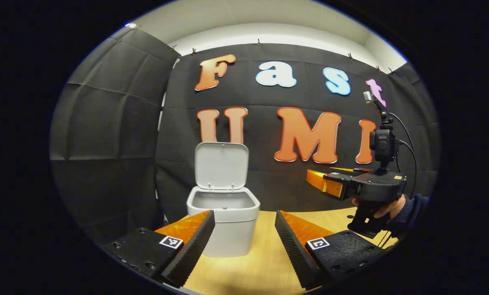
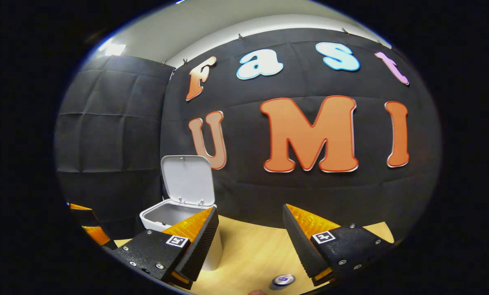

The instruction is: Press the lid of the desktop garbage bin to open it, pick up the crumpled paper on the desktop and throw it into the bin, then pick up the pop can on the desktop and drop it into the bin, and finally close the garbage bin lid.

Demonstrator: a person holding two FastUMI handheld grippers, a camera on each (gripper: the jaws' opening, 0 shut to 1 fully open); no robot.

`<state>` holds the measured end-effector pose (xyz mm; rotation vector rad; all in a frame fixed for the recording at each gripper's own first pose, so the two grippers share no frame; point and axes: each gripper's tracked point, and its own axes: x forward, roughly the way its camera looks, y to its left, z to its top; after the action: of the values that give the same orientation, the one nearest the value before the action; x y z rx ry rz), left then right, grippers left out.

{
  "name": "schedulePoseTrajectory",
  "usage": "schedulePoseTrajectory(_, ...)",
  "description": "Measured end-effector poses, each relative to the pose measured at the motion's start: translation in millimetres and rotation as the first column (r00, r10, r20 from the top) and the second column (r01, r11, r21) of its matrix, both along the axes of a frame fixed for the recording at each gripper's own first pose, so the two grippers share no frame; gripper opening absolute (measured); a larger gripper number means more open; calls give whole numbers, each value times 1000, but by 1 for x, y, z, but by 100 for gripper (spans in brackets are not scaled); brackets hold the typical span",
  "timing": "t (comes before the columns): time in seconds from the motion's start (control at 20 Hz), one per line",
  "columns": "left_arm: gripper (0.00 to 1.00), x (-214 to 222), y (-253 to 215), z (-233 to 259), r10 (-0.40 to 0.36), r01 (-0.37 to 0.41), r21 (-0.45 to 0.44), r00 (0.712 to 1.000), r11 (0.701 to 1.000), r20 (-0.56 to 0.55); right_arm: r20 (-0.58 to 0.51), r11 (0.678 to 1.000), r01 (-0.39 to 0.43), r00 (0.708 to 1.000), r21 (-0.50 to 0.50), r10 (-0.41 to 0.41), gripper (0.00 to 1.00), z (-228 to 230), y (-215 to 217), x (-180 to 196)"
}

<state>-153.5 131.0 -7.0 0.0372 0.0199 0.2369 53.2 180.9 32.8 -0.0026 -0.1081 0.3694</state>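
A: Left gripper view: bin [image 1: 224, 217] on the desk [image 1: 265, 262], lid [image 1: 221, 165] up; left claw [image 1: 244, 237] apart, empty.
B: Right gripper view: pop can [image 2: 282, 280] below the right claw [image 2: 248, 241], also apart.

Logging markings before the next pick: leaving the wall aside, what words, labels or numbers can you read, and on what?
Garbage bin and its raised lid: no print visible.
Pop can: a bluish mark on its top, too small to read.
Left gripper and right gripper: square black-and-white marker tags on the fingers, coded patterns, not words.
So there are no readable words or numbers.
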Motion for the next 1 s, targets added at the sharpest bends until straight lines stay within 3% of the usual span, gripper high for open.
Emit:
schedulePoseTrajectory(0.25,94,44,-60,-35,-152,152,-5,987,988,-53,-36,994,111,993,20,-110,94,-18,-76,-23)
schedulePoseTrajectory(0.55,94,99,-134,-102,-320,326,14,935,945,-155,-113,965,261,960,36,-256,94,-45,-159,-40)
schedulePoseTrajectory(0.8,94,146,-166,-184,-366,376,-18,887,926,-281,-145,929,370,921,32,-362,94,-56,-213,-54)
schedulePoseTrajectory(1.0,95,164,-183,-249,-380,396,-53,824,917,-420,-167,904,427,891,-12,-423,94,-69,-240,-67)
